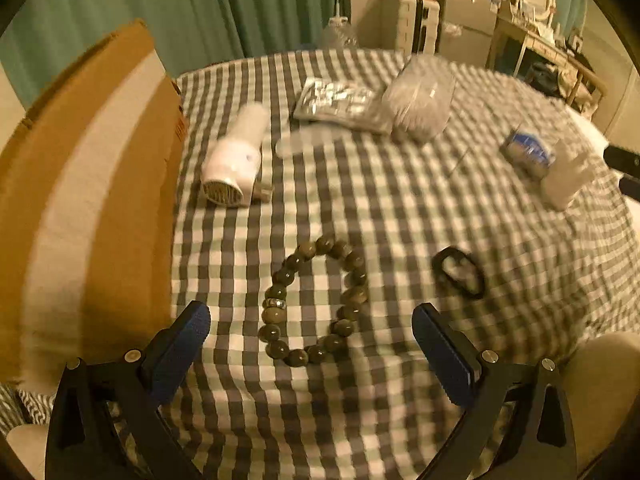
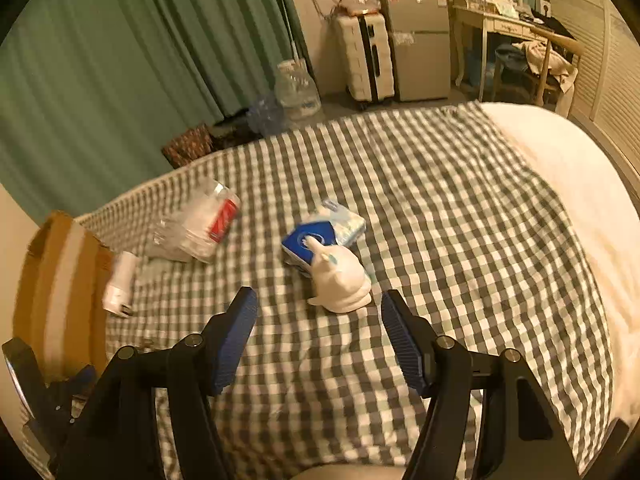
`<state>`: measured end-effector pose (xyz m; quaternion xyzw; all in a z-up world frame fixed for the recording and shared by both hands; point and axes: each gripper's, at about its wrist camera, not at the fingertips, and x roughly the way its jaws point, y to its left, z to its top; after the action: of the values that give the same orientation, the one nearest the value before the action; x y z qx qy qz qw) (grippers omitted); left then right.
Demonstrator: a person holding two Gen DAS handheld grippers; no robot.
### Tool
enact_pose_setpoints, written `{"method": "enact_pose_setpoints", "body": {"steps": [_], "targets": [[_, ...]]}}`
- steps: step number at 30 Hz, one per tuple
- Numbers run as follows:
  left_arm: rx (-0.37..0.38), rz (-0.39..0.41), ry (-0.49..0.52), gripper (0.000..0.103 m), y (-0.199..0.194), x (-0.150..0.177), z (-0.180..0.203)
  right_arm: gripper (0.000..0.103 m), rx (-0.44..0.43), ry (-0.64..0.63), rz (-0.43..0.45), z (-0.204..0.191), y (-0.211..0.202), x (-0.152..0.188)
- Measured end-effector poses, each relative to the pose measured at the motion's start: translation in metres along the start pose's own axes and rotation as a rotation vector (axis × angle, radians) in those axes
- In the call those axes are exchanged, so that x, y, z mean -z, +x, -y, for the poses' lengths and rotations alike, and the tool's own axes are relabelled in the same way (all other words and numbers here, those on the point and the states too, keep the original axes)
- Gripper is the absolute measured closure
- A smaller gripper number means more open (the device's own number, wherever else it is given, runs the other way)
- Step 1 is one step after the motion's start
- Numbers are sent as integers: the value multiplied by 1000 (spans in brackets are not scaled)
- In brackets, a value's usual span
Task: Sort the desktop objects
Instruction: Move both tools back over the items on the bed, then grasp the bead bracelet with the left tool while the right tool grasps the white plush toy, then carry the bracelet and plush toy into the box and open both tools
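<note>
Left wrist view: the left gripper (image 1: 311, 334), jaws spread wide and empty, frames the dark green bead bracelet (image 1: 314, 300) on the checked cloth (image 1: 400, 208) near its front edge beside the brown cardboard box (image 1: 92, 200); pinch one bead strand, not the hollow middle; the right gripper (image 2: 319, 314), likewise wide and empty, faces the white whale-shaped figurine (image 2: 340, 280) mid-cloth.

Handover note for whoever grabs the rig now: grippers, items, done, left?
Left hand-held gripper: open, empty, jaws either side of the bead bracelet.
Right hand-held gripper: open, empty, just short of the white whale figure.
All items lie loose on the checkered cloth: white dryer, foil packets, blue tissue pack, black ring.
Cardboard box on the left.
Nothing visibly sorted; everything is left.
</note>
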<state>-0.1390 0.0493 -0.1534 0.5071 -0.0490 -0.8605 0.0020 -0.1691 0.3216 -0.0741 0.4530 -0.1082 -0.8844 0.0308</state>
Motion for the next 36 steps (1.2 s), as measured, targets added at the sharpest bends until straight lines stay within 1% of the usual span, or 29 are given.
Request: {"method": "enact_pose_setpoints", "body": {"steps": [2, 5, 7, 8, 9, 10, 11, 12, 13, 14, 15, 16, 17, 20, 21, 26, 29, 33, 36], "targets": [[-15, -5, 28, 0, 8, 1, 1, 38, 1, -2, -17, 2, 15, -2], [-15, -28, 61, 0, 22, 3, 7, 38, 22, -19, -42, 1, 35, -6], [-1, -53, 63, 0, 32, 5, 6, 38, 35, -33, -49, 0, 45, -9], [22, -55, 54, 2, 35, 5, 4, 38, 34, -34, -54, 0, 50, -11], [57, -58, 38, 12, 36, 5, 0, 38, 34, -32, -58, 1, 55, -13], [84, -66, 26, 16, 36, 5, -2, 38, 34, -31, -61, 1, 59, -14], [98, -67, 19, 20, 36, 4, -4, 38, 32, -31, -69, 1, 63, -15], [99, -61, 21, 27, 35, 5, -5, 38, 30, -33, -76, 1, 66, -15], [98, -58, 24, 31, 34, 5, -5, 39, 29, -34, -83, 0, 69, -15], [100, -53, 23, 41, 32, 6, -6, 48, 29, -39, -90, -1, 71, -15], [105, -47, 19, 57, 30, 7, -7, 55, 35, -44, -96, -1, 73, -14], [110, -41, 19, 66, 28, 6, -8, 61, 40, -45, -102, -1, 74, -14], [111, -38, 22, 79, 27, 7, -8, 61, 36, -43, -103, -1, 74, -13], [127, -33, 25, 82, 21, 8, -9, 61, 27, -20, -93, 3, 68, -12], [134, -29, 25, 92, 17, 9, -9, 61, 27, -17, -89, 3, 65, -11], [151, 28, 58, 92, -4, 10, -6, 61, 7, -9, -61, 4, 41, -4], [170, 58, 60, 92, -19, 11, -5, 61, -16, -11, -46, -1, 24, 0], [181, 96, 50, 92, -39, 5, -4, 61, -45, -37, -20, -19, 4, 4], [195, 131, 42, 92, -56, -5, -4, 61, -77, -59, 8, -33, -16, 3]]}}
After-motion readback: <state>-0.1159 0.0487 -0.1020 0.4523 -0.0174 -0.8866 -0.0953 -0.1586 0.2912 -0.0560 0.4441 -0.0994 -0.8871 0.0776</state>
